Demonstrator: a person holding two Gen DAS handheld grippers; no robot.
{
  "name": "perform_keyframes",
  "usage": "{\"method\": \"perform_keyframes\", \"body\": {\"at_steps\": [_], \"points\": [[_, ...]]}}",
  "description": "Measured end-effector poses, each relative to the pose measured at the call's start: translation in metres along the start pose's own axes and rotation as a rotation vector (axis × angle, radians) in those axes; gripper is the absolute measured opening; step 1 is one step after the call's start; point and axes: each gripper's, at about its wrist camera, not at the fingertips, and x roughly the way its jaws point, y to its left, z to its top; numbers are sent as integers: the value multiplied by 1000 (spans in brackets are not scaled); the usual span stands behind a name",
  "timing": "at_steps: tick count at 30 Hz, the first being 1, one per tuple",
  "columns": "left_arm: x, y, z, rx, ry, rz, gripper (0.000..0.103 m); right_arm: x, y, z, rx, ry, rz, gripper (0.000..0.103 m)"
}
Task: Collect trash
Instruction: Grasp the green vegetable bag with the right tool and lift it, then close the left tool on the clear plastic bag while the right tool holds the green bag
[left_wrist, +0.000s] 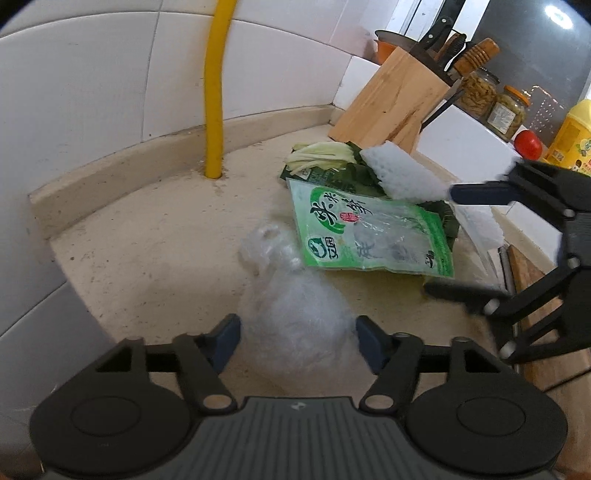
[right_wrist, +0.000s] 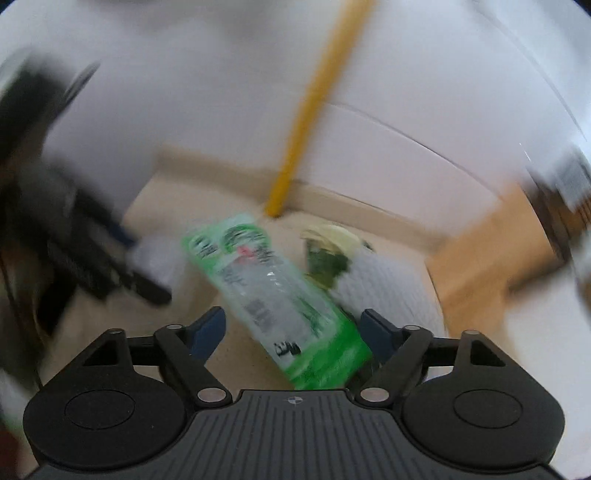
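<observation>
Left gripper (left_wrist: 297, 341): jaws spread, a crumpled clear plastic bag (left_wrist: 291, 314) between them on the beige counter (left_wrist: 147, 258); pad contact unclear.
Right gripper (right_wrist: 293, 332): jaws wide apart over the green snack wrapper (right_wrist: 280, 295), not pinching it.
Trash pile: wrapper, white foam net (left_wrist: 402, 173) and vegetable scraps (left_wrist: 321, 153) lie together near the knife block (left_wrist: 391, 96).

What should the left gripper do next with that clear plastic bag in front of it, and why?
Probably ease forward and close. The left gripper is open, and the crumpled clear plastic bag sits on the counter between its fingers, apparently not yet pinched.
</observation>
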Motion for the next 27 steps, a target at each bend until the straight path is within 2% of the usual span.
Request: {"method": "perform_keyframes", "body": {"at_steps": [2, 4, 9, 10, 12, 13, 14, 15, 19, 27], "points": [[3, 2, 2, 4, 1, 11, 67, 12, 5, 5, -77, 13, 43, 87], [7, 3, 5, 9, 7, 11, 70, 24, 5, 11, -99, 13, 77, 87], [20, 4, 12, 14, 27, -18, 75, 56, -1, 22, -127, 48, 94, 86], [22, 4, 14, 7, 23, -10, 75, 59, -3, 22, -105, 62, 113, 80], [23, 1, 15, 4, 23, 4, 63, 60, -4, 21, -52, 103, 140, 72], [23, 0, 15, 4, 29, 1, 48, 58, -3, 20, -34, 119, 145, 58], [22, -2, 14, 0, 38, -7, 43, 55, -1, 19, -12, 136, 155, 40], [20, -3, 12, -2, 42, -10, 42, 52, 0, 19, 34, 159, 158, 29], [6, -7, 4, -3, 38, -1, 38, 22, 2, 13, 159, 143, 181, 17], [-32, -11, -15, -7, 5, -16, 37, -18, -9, -9, 506, 118, 274, 9]]}}
